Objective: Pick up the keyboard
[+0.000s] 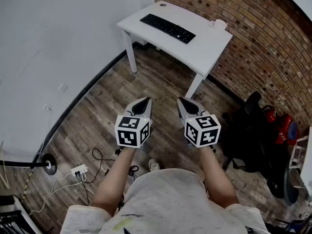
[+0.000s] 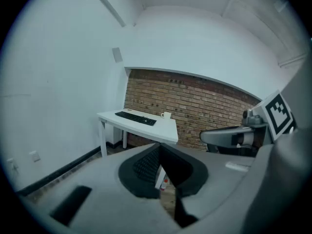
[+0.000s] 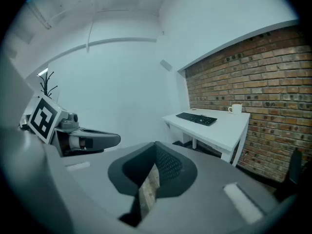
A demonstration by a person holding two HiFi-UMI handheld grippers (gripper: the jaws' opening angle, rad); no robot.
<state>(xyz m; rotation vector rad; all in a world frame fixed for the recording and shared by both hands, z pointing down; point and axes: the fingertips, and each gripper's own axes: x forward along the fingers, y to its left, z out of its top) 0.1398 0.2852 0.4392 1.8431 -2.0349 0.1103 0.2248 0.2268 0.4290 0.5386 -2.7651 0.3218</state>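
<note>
The black keyboard (image 1: 167, 28) lies on a white desk (image 1: 204, 57) across the room, far ahead of both grippers. The left gripper view shows the keyboard (image 2: 135, 117) small on the desk (image 2: 163, 129); in the right gripper view the keyboard (image 3: 196, 118) sits left of a white mug (image 3: 235, 109). My left gripper (image 1: 146, 100) and right gripper (image 1: 181, 100) are held side by side above the wooden floor, pointing toward the desk. Both are shut with nothing between the jaws. Neither is near the keyboard.
A white mug (image 1: 219, 24) stands near the desk's far corner by the brick wall. A black office chair (image 1: 248, 135) and a red object (image 1: 282, 129) stand at the right. A power strip (image 1: 78, 170) with cables lies on the floor at the left by the white wall.
</note>
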